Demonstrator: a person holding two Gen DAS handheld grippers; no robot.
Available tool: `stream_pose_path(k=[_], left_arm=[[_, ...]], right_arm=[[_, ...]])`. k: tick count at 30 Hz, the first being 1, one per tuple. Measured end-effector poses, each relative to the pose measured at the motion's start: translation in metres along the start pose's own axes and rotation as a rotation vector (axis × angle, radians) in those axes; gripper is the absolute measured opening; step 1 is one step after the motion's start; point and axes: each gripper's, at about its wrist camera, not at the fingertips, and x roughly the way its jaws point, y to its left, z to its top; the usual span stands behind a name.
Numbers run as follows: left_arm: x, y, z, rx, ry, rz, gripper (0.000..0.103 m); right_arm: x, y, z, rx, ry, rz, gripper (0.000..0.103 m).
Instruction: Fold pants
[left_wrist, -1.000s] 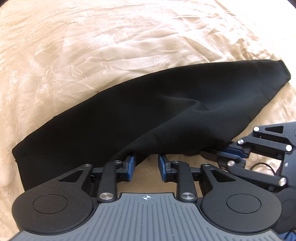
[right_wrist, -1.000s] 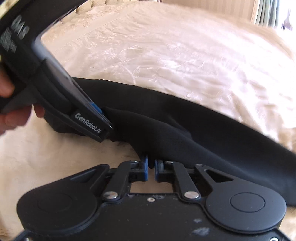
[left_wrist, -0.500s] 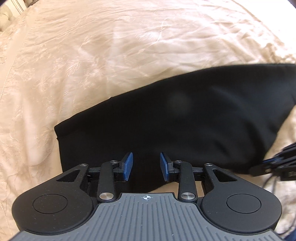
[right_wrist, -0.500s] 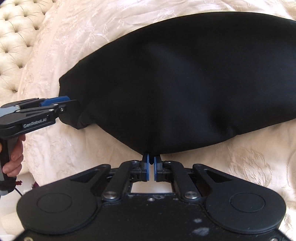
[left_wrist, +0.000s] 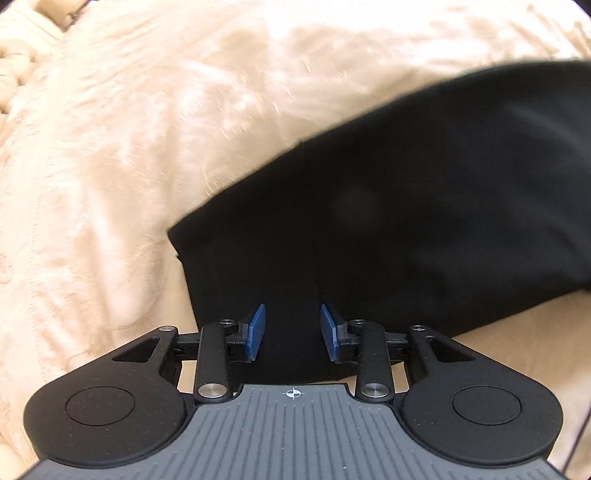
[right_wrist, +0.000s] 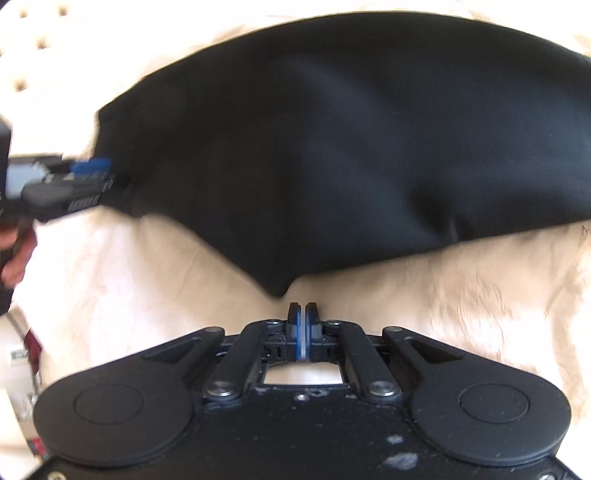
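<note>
The black pants (left_wrist: 406, 221) lie folded into a long band on the cream bedspread (left_wrist: 129, 147). My left gripper (left_wrist: 293, 332) hovers open over the band's near left end, blue pads apart, dark cloth showing between them but not pinched. In the right wrist view the pants (right_wrist: 332, 147) fill the upper half, and a pointed fold of cloth ends just ahead of my right gripper (right_wrist: 303, 306). Its pads are pressed together with no cloth visible between them. The left gripper (right_wrist: 92, 173) shows at the band's left end, held by a hand (right_wrist: 18, 254).
The cream embroidered bedspread (right_wrist: 461, 295) spreads all around the pants. A tufted headboard (left_wrist: 22, 48) is at the far upper left. Beyond the bed's edge, a cable and small items (right_wrist: 26, 354) show at the lower left of the right wrist view.
The left gripper has let go, opened wider and shifted along to the band's end. The right gripper pinched the cloth's edge half a second ago; now the fold lies just past its closed tips.
</note>
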Motion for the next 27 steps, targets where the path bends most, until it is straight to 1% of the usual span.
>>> stream_pose_path(k=[1,4,7,9,11,12,13,14,15,16,17,18,20,23,25,27], left_arm=[[-0.01,0.0,0.001,-0.023,-0.019,-0.032,0.033],[-0.038,-0.009,0.004,-0.065,-0.074,-0.142,0.033],[-0.053,-0.032,0.01,-0.041,-0.115,-0.206,0.033],[-0.055,-0.051,0.015,0.005,-0.132,-0.228,0.033],[-0.052,-0.069,0.019,0.051,-0.13,-0.226,0.033],[-0.049,-0.078,0.018,0.073,-0.123,-0.22,0.034],[-0.042,-0.083,0.018,0.097,-0.11,-0.202,0.034],[-0.034,-0.087,0.016,0.122,-0.088,-0.163,0.034],[-0.023,-0.092,0.012,0.142,-0.06,-0.11,0.034],[-0.015,-0.092,0.009,0.153,-0.037,-0.074,0.034],[-0.007,-0.088,0.005,0.154,-0.02,-0.054,0.035],[-0.003,-0.085,0.003,0.139,-0.015,-0.057,0.036],[-0.003,-0.073,0.0,0.088,-0.014,-0.089,0.039],[-0.008,-0.057,-0.004,0.029,-0.011,-0.105,0.039],[-0.015,-0.048,-0.007,0.0,-0.027,-0.101,0.039],[-0.02,-0.04,-0.012,-0.031,-0.035,-0.1,0.039]], right_arm=[[-0.008,0.005,-0.003,-0.014,-0.023,0.011,0.007],[-0.038,0.005,-0.011,-0.018,-0.122,0.041,0.009],[-0.05,0.001,-0.012,0.036,-0.253,0.039,0.009],[-0.047,-0.002,-0.005,0.072,-0.293,0.042,0.01],[-0.038,-0.006,0.005,0.09,-0.302,0.041,0.01],[-0.032,-0.007,0.009,0.085,-0.296,0.028,0.01],[-0.024,-0.007,0.014,0.074,-0.277,-0.007,0.01],[-0.017,-0.008,0.018,0.066,-0.258,-0.054,0.01],[-0.011,-0.014,0.023,0.057,-0.237,-0.112,0.007],[-0.002,-0.016,0.027,0.049,-0.216,-0.153,0.001],[0.003,-0.02,0.03,0.05,-0.206,-0.169,0.0],[0.006,-0.023,0.032,0.064,-0.205,-0.163,0.0],[0.006,-0.028,0.032,0.094,-0.208,-0.143,0.0],[-0.001,-0.031,0.028,0.094,-0.225,-0.141,0.0],[-0.012,-0.03,0.021,0.095,-0.251,-0.13,0.013],[-0.021,-0.03,0.017,0.096,-0.303,-0.121,0.022]])
